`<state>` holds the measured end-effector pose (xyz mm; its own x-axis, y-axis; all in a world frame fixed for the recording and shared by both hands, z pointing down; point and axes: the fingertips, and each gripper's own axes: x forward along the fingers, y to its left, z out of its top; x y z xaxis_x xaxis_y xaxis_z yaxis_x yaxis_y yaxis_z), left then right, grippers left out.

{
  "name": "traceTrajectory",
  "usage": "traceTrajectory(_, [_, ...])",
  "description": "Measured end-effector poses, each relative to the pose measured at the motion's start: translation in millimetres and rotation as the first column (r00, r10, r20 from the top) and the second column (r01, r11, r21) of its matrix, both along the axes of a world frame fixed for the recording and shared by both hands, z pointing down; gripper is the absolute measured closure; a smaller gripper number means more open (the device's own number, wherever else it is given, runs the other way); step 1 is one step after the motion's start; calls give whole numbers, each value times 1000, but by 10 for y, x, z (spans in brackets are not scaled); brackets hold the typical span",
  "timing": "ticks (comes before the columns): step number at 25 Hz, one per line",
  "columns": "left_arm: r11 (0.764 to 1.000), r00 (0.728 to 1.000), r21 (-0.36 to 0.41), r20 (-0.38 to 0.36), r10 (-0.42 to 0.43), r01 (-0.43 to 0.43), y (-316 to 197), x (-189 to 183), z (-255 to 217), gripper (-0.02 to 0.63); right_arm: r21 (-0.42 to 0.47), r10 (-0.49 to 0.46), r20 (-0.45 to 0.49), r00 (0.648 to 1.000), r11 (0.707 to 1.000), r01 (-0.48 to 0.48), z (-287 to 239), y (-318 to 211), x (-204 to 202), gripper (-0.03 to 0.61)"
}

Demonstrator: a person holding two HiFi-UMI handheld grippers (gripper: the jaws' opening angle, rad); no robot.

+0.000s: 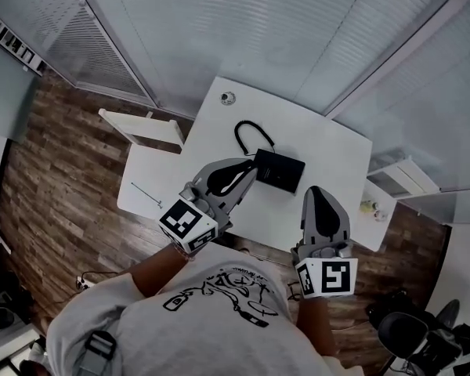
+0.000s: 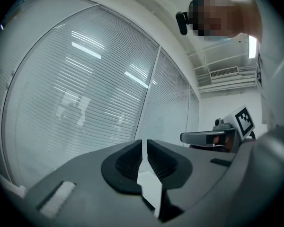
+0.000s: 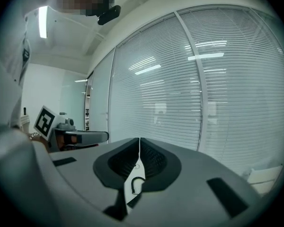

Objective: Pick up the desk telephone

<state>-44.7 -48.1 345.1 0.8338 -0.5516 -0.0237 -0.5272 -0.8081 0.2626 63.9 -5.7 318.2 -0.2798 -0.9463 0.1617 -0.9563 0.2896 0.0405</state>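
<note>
A black desk telephone (image 1: 280,171) lies near the middle of the white desk (image 1: 329,147), with its black cord (image 1: 251,135) looping toward the far side. My left gripper (image 1: 249,168) reaches in from the near left; its tips are close beside the phone's left edge and its jaws are shut on nothing. My right gripper (image 1: 318,192) hangs over the desk's near edge, right of the phone, also shut and empty. In the left gripper view the pads (image 2: 132,157) meet, as they do in the right gripper view (image 3: 132,157), where the cord (image 3: 135,184) shows below them.
A small round object (image 1: 228,98) sits at the desk's far corner. A lower white surface (image 1: 153,175) with a thin rod (image 1: 145,195) adjoins the desk on the left. A white shelf unit (image 1: 403,177) stands at the right, an office chair (image 1: 415,331) at the lower right. Blinds cover the glass walls behind.
</note>
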Motion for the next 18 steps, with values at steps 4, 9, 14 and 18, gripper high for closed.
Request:
traceTrajectory(4, [1000, 1000, -4, 7, 23, -23, -213, -16, 34, 581, 0, 22, -1, 1000, 1000, -22, 6, -186, -25, 571])
traceTrajectory(9, [999, 999, -20, 11, 36, -35, -351, 3, 123, 581, -26, 33, 3, 999, 999, -33, 130, -308, -43, 571])
traceTrajectory(14, [999, 999, -28, 14, 34, -34, -428, 81, 208, 581, -44, 29, 6, 1000, 999, -29, 197, -394, 64, 571])
traceTrajectory(18, [999, 999, -29, 24, 31, -31, -455, 209, 238, 580, -49, 27, 14, 1000, 998, -26, 231, -434, 218, 571])
